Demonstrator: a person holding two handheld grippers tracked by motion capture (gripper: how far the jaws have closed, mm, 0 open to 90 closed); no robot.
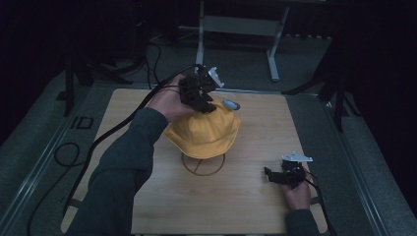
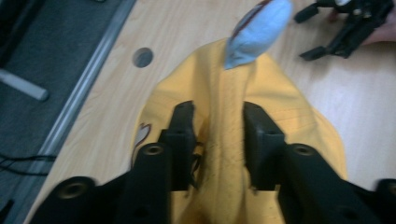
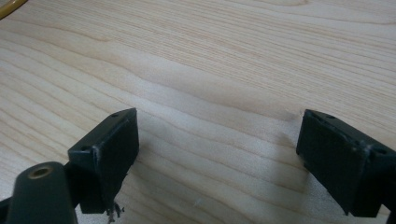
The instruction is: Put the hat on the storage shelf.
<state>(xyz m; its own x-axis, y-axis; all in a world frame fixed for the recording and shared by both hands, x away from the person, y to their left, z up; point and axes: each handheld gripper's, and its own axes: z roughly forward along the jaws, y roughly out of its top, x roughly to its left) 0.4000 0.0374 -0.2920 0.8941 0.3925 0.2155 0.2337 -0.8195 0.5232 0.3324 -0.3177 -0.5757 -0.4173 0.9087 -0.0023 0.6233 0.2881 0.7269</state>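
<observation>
The left hand-held gripper [image 2: 218, 135] is clamped on a ridge of the yellow hat [image 1: 204, 132]. The right hand-held gripper [image 3: 217, 158], jaws apart, rests well right on the bench [image 1: 236, 196].

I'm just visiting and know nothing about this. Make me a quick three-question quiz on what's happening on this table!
1. True or false: the left tool grips the yellow hat.
2. The right tool is: A) open above the wooden table, B) clamped on the hat, C) holding a cup.
3. What does the hat sit on?

Key:
1. True; its jaws pinch a fold of the crown.
2. A.
3. A wire stand.
</observation>
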